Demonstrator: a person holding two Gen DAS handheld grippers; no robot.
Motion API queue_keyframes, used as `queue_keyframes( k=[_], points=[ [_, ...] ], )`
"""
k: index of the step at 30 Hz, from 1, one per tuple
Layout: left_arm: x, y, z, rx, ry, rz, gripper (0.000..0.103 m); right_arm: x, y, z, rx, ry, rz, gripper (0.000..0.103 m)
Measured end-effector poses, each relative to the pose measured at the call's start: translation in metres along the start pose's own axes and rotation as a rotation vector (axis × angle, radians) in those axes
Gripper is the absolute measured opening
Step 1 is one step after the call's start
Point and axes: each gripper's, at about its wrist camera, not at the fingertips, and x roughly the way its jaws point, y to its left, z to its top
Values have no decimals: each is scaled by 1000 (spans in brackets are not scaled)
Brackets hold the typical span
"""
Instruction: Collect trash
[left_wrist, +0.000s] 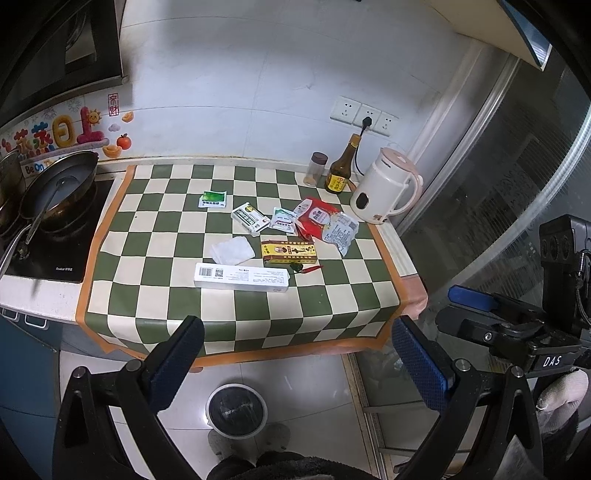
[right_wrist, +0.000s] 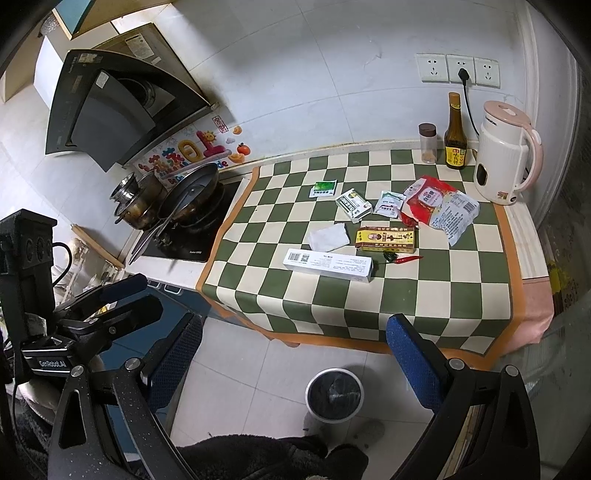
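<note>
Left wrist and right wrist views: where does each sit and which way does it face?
Left wrist: before the table's near edge, facing the checkered cloth; own open jaws, right gripper at right.
Right wrist: further right, same facing; own open jaws, left gripper at left.
Shared: white box, kettle, bin.

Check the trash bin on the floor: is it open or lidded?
Open. The trash bin has no lid on it in either view, and its dark liner shows through the round mouth. How full it is cannot be told.
</note>
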Motion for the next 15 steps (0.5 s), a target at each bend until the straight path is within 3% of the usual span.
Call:
queue_keyframes(
  k=[15],
  points=[
    [2, -7, -6, 1, 1, -2, 103, -4, -1, -9, 0, 7, 14, 101]
  ],
)
